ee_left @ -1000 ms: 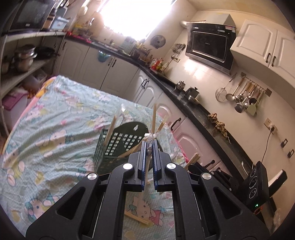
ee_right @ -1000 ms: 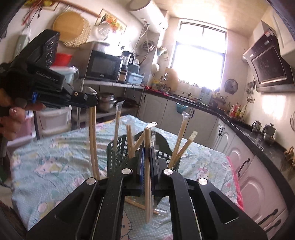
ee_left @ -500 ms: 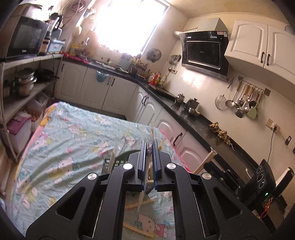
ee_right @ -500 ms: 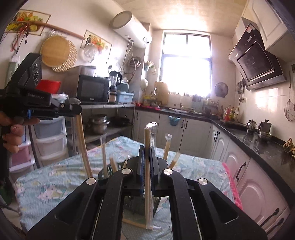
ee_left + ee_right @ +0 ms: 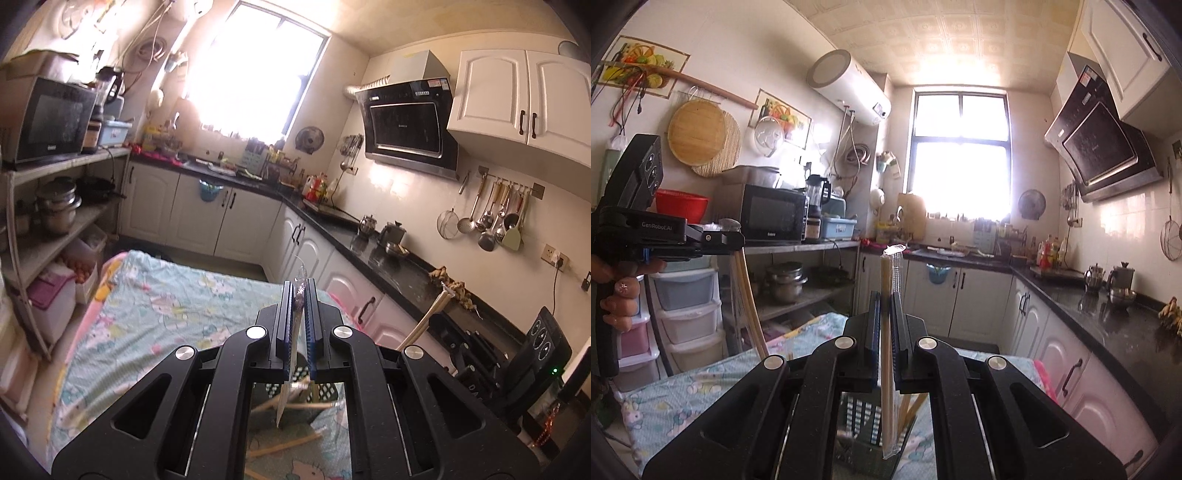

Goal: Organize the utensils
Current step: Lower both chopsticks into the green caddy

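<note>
Between right gripper (image 5: 885,325) jaws, wrapped chopsticks (image 5: 887,369)

two wrist cams, both riding high over the worktop and facing the window end of the kitchen

left cam looks along its jaws toward the window (image 5: 255,70) and the range hood (image 5: 406,127); right cam sits to its right, aimed the same way but tilted up to the ceiling. both share the window, microwave (image 5: 774,214), cloth-covered worktop (image 5: 166,306) and green basket (image 5: 871,421) close below. each catches the other gripper at its frame edge.
</note>
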Demonstrator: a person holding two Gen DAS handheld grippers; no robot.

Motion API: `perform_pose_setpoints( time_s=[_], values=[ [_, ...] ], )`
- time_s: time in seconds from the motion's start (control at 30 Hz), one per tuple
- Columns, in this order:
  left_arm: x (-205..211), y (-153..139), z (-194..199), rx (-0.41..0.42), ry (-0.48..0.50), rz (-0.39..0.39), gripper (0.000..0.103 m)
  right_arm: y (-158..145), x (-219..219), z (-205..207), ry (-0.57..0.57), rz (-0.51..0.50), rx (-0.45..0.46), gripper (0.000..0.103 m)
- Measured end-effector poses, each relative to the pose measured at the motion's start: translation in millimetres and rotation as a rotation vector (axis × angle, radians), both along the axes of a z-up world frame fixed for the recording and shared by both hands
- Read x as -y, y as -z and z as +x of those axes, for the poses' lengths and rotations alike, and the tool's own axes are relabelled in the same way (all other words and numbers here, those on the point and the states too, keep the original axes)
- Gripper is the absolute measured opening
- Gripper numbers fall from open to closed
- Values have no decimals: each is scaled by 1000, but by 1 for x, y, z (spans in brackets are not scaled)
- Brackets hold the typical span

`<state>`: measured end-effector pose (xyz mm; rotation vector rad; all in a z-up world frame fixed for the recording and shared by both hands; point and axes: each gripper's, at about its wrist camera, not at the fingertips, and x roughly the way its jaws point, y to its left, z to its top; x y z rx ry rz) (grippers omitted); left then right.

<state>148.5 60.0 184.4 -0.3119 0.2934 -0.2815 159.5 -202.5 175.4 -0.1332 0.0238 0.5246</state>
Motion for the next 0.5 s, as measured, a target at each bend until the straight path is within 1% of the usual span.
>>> perform_pose_setpoints(
  time_s=[0.23,0.5],
  values=[
    [1,-16,10,40,-21,18,3,-18,-6,9,-10,13,35,5],
    [7,-18,29,62,-60,26,3,-29,-16,21,-32,33,50,5]
  ],
)
